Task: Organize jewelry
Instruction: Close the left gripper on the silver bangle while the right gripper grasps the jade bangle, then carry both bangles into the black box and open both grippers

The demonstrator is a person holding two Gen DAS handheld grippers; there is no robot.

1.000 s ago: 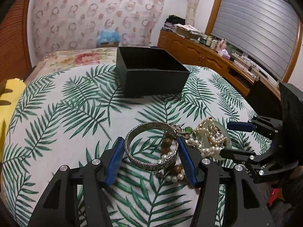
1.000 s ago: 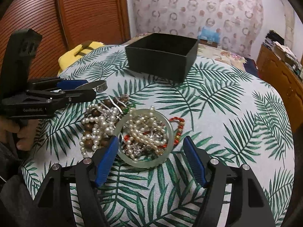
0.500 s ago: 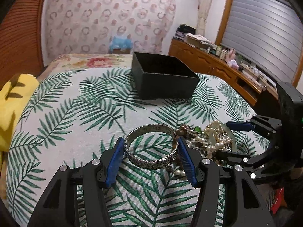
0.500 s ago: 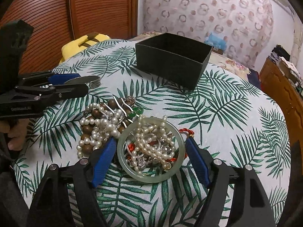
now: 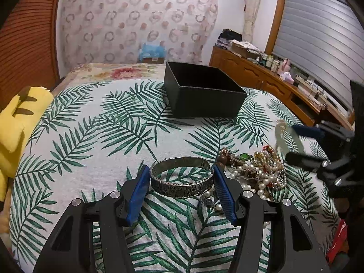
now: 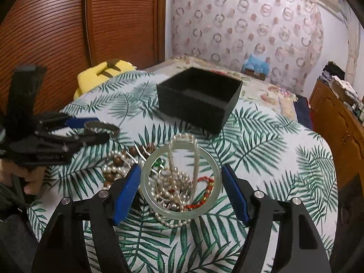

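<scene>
My left gripper [image 5: 180, 170] is shut on a silver engraved bangle [image 5: 182, 190], its blue pads pressing both sides just above the leaf-print cloth. In the right wrist view the left gripper [image 6: 102, 128] and the silver bangle [image 6: 109, 126] show at the left. My right gripper [image 6: 180, 170] is shut on a pale green jade bangle [image 6: 182, 213], raised off the heap. A pearl strand [image 6: 183, 137] hangs over the bangle's far rim. A heap of pearls and beads [image 6: 118, 166] lies beneath. The open black box [image 5: 204, 100] stands beyond.
A palm-leaf cloth [image 5: 91, 136] covers the table. A yellow plush cushion [image 5: 16, 122] sits off the table's left edge. A wooden cabinet [image 5: 261, 77] with clutter runs along the right. A person's hand [image 6: 34, 177] holds the left gripper's handle.
The right gripper has risen with the jade bangle, pulling a pearl strand up from the heap. The left gripper, still holding the silver bangle, has tilted up, so the box looks farther off.
</scene>
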